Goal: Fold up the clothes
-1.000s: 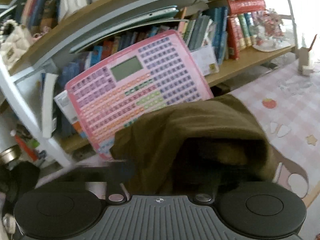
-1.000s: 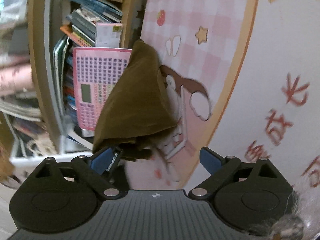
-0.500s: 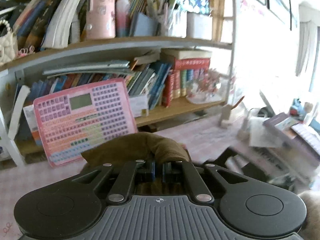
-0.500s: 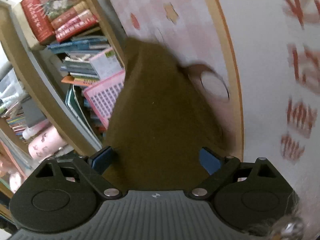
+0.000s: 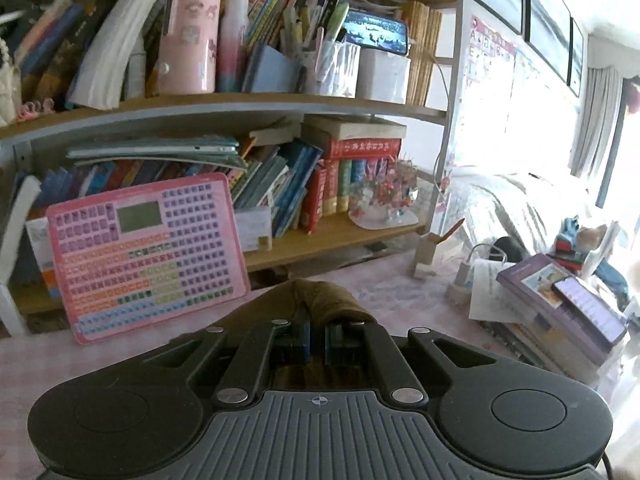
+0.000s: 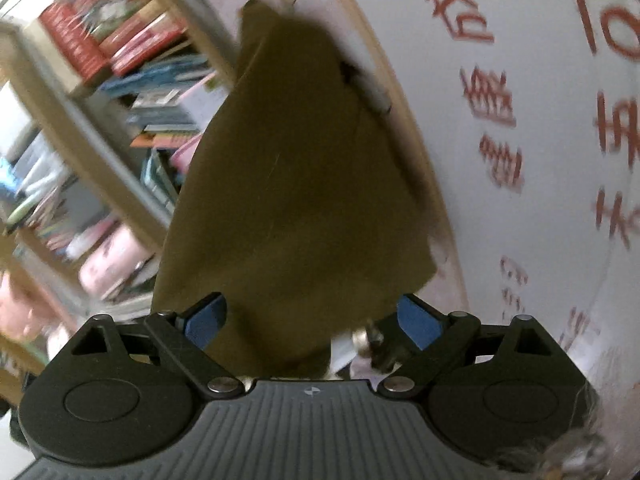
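- The left gripper (image 5: 316,338) has its fingers clenched on a fold of the brown garment (image 5: 326,302), which bunches just ahead of them.
- The right gripper (image 6: 314,318) has its fingers spread wide; the garment hangs between them, ungripped.
- Judged step: lifting the cloth to start a fold; next, the right fingers should pinch an edge.
- Beyond the left fingers: pink checked worktop (image 5: 400,286), pink keyboard toy (image 5: 146,254), bookshelf (image 5: 280,106).
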The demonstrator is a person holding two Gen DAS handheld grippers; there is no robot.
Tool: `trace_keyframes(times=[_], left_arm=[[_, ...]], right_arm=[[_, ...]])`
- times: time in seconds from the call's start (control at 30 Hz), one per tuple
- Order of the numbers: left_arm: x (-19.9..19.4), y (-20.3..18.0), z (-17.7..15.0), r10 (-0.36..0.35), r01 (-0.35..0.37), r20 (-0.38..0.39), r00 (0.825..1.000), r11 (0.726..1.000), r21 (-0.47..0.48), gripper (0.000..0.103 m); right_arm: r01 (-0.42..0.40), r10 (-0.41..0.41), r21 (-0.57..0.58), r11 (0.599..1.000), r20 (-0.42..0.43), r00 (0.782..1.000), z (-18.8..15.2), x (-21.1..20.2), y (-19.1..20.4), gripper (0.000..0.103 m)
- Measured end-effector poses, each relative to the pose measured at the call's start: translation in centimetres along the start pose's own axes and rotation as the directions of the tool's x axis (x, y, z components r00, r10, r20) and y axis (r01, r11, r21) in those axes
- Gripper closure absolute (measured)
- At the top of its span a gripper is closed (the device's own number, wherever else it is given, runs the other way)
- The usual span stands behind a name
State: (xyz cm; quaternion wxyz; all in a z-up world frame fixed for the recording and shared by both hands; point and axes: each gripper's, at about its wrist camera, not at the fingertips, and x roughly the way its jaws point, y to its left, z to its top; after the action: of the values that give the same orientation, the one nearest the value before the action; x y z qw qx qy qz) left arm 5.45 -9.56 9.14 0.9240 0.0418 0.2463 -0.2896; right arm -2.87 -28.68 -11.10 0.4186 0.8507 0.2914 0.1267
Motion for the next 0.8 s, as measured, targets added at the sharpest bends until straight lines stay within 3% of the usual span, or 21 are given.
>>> trace_keyframes(times=[0.13, 0.23, 0.33, 0.43, 0.6, 0.67, 0.7, 0.77, 0.8], left_arm=[[0.5, -0.4, 0.6, -0.041, 0.041, 0.002, 0.999, 0.999, -0.002, 0.098], [0.0, -0.1, 0.9, -0.049, 0.049, 0.012, 0.999, 0.999, -0.014, 0.098], [-0.7, 0.2, 1.1, -0.049, 0.050, 0.021, 0.999, 0.998, -0.023, 0.098], [-1.9, -0.1, 1.2, -0.077, 0.077, 0.017, 0.997, 0.997, 0.002, 0.098], [-5.4, -0.5, 0.8, -0.148, 0.146, 0.040, 0.988, 0.988, 0.044, 0.098], [-7.1, 0.2, 0.9, -0.164, 0.163, 0.066, 0.984, 0.986, 0.022, 0.098], [-8.0, 0.8, 0.9, -0.168, 0.169, 0.084, 0.982, 0.986, 0.000, 0.098], [-9.4, 2.5, 1.0, -0.150, 0.155, 0.115, 0.982, 0.987, -0.042, 0.098], [-9.9, 3.3, 0.9, -0.132, 0.140, 0.123, 0.983, 0.989, -0.056, 0.098]], right_arm=[[0.099, -0.099, 0.004, 0.995, -0.097, 0.990, -1.7, 0.4, -1.4, 0.009], [-0.041, 0.042, 0.048, 0.998, -0.030, 0.999, -2.2, -0.7, -2.0, 0.009], [-0.197, 0.195, 0.043, 0.979, 0.040, 0.980, -2.2, -1.7, -1.6, 0.009], [-0.240, 0.236, 0.076, 0.968, 0.052, 0.970, -2.5, -0.7, -2.1, 0.008], [-0.268, 0.254, 0.087, 0.960, 0.147, 0.956, -1.3, 0.6, -1.5, 0.008], [-0.229, 0.210, 0.059, 0.972, 0.228, 0.951, -0.6, 0.5, -1.1, 0.011], [-0.207, 0.188, 0.051, 0.977, 0.252, 0.949, -0.2, 0.7, -0.9, 0.017], [-0.158, 0.145, 0.026, 0.987, 0.279, 0.949, 0.6, 1.1, -0.4, 0.047], [-0.127, 0.122, -0.001, 0.992, 0.286, 0.950, 0.9, 1.3, 0.2, 0.083]])
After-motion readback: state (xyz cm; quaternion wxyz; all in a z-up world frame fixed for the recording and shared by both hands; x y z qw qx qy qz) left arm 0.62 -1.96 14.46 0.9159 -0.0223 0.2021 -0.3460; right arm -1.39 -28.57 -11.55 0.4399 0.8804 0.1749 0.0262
